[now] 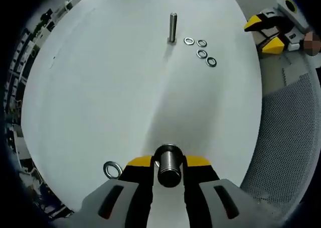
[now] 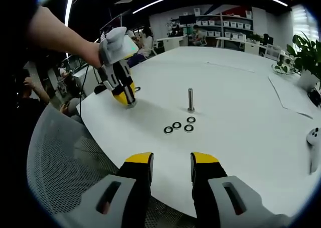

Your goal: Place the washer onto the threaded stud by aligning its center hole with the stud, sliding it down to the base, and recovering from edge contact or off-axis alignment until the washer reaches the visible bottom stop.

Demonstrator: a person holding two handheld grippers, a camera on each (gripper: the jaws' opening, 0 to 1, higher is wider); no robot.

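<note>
The left tongs (image 1: pixel 169 172) are pinching a metal bolt (image 1: pixel 169 163) near the desk (image 1: pixel 100 102) edge, a loose washer (image 1: pixel 112 169) lying just beside them; the right tongs (image 2: pixel 171 163) are hanging spread and empty over the desk's near edge; the threaded stud (image 2: pixel 190 100) is standing upright mid-desk, four washers (image 2: pixel 179 126) lying beside its base.

White table (image 2: pixel 241 97) (shelved office behind)
</note>
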